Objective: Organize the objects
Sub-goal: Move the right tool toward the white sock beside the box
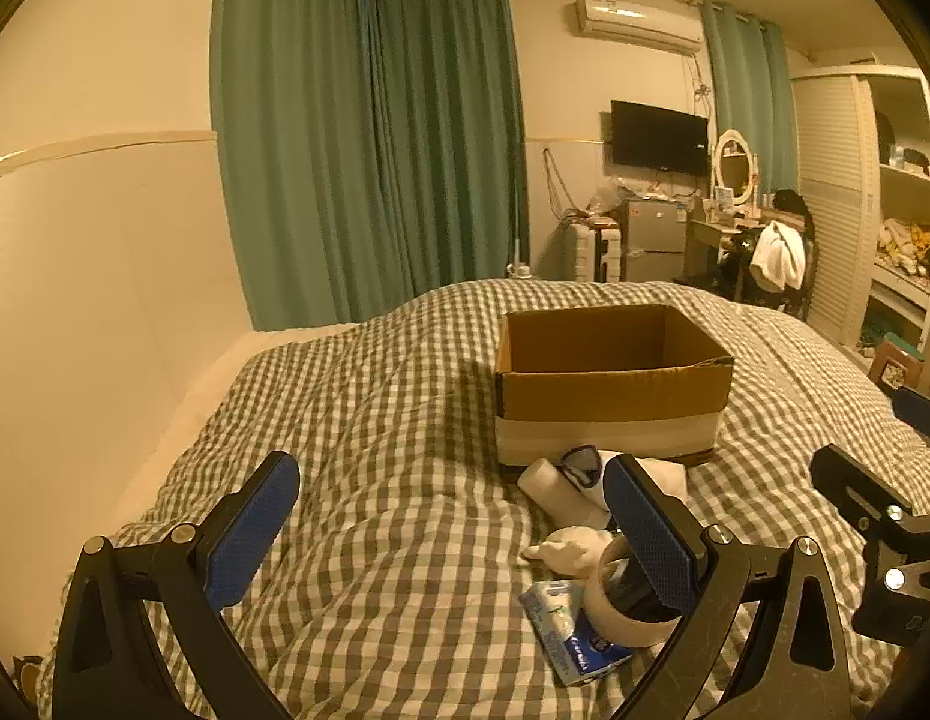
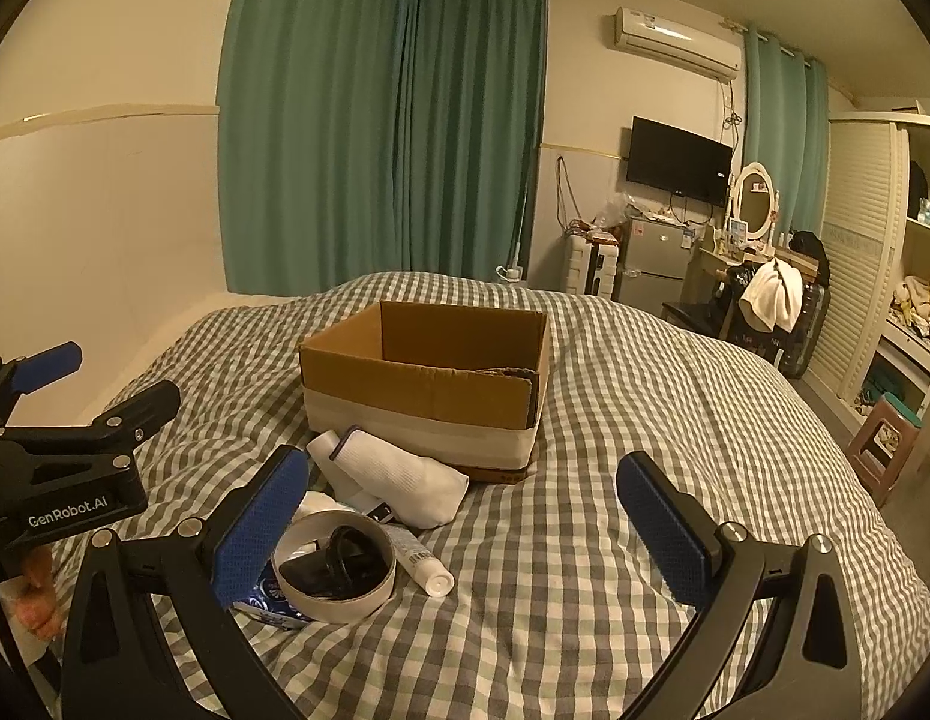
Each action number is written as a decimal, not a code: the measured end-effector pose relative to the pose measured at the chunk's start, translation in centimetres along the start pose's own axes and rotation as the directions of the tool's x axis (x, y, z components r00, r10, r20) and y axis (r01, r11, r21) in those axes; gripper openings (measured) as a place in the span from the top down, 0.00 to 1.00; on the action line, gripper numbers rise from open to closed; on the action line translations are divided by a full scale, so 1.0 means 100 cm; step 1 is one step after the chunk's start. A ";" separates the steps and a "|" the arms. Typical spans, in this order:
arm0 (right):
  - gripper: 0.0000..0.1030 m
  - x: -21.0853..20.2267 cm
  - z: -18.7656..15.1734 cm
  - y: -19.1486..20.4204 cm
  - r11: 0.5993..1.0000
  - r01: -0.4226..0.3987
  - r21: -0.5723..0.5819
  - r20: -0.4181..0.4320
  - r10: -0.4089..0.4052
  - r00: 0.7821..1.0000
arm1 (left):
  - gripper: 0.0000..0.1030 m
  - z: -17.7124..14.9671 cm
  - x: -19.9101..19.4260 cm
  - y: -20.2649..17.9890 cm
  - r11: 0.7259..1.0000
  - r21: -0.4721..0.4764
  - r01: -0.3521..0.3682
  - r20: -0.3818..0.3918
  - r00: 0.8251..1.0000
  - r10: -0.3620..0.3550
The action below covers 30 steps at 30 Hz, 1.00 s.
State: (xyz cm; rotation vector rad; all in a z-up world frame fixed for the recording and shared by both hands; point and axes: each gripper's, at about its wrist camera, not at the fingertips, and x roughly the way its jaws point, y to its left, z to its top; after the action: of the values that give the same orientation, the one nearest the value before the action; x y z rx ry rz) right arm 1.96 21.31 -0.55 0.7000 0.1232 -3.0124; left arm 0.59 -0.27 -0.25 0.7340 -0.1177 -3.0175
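An open cardboard box [image 1: 609,384] [image 2: 423,384] stands on the checked bedspread and looks empty. In front of it lies a small pile: a white sock [image 2: 405,474], a white tube [image 2: 420,561], a tape roll [image 2: 333,567] with black items inside, a blue packet [image 1: 576,639], and glasses [image 1: 582,465]. My left gripper [image 1: 453,531] is open above the bed, its right finger over the tape roll [image 1: 621,600]. My right gripper [image 2: 465,531] is open, its left finger beside the tape roll. Both are empty.
The bed [image 2: 645,396] fills the foreground. A wall is on the left, green curtains [image 2: 381,132] behind. A small fridge [image 2: 651,258], a dressing table, a chair with a towel [image 2: 771,294], shelves and a stool [image 2: 882,438] stand at the right.
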 end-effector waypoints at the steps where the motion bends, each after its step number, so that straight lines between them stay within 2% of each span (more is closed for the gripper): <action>1: 0.00 0.000 0.000 0.000 1.000 0.000 -0.001 0.000 0.000 1.000 | 0.00 0.000 0.000 0.001 1.000 -0.001 -0.002 -0.003 1.000 0.002; 8: 0.00 -0.004 0.003 0.003 1.000 -0.014 -0.021 0.009 0.014 1.000 | 0.00 0.002 0.003 0.010 1.000 -0.027 0.014 -0.022 1.000 -0.014; 15: 0.00 -0.007 0.018 -0.003 0.999 -0.032 -0.028 0.020 0.033 0.999 | 0.00 0.019 0.011 0.016 0.998 -0.021 0.067 -0.016 0.998 -0.067; 19: 0.00 -0.005 0.029 -0.004 0.998 -0.014 -0.061 0.047 0.017 0.999 | 0.00 0.031 0.027 0.017 0.998 -0.011 0.055 -0.037 0.998 -0.055; 23: 0.00 0.005 0.036 -0.007 0.997 -0.044 -0.062 0.037 0.046 0.998 | 0.00 0.035 0.045 0.014 0.999 0.010 0.043 -0.057 0.998 -0.042; 26: 0.00 0.018 0.038 -0.008 0.996 -0.063 -0.068 0.009 0.064 0.998 | 0.00 0.033 0.054 0.010 0.999 0.026 0.044 -0.065 0.997 -0.043; 30: 0.00 0.037 0.030 -0.012 0.995 -0.087 -0.051 -0.042 0.085 0.996 | 0.00 0.027 0.067 0.007 0.999 0.043 0.004 -0.077 0.997 -0.001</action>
State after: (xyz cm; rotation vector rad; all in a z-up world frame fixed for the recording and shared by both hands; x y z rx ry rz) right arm -2.76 22.09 0.61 0.7403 0.1694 -2.9036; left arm -6.55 -1.17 -0.85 0.8529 -0.1811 -2.9931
